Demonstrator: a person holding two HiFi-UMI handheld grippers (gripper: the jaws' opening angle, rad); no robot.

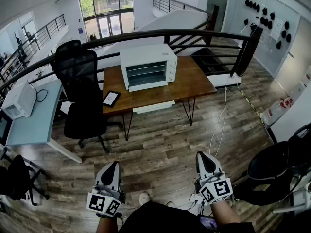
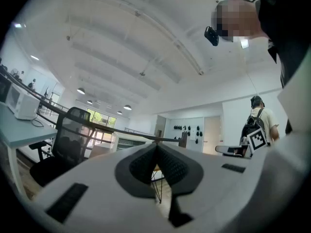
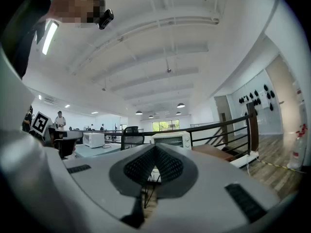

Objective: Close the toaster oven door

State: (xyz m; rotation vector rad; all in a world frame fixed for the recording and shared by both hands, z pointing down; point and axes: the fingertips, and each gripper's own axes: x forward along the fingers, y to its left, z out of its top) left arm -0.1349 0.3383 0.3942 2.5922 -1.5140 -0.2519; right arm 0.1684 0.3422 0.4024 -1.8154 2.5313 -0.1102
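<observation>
Left claw (image 1: 112,166) low by my waist, jaws pressed together, empty, tip aimed forward. Right claw (image 1: 204,157) level with it, likewise closed on nothing. Toaster oven (image 1: 148,67) well ahead on wooden counter (image 1: 194,81), door (image 1: 148,86) folded down open.

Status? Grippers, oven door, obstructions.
Left gripper, right gripper shut, empty, well short of the table. Toaster oven door folded down, open. Office chair beside table's left end, not in the path.
</observation>
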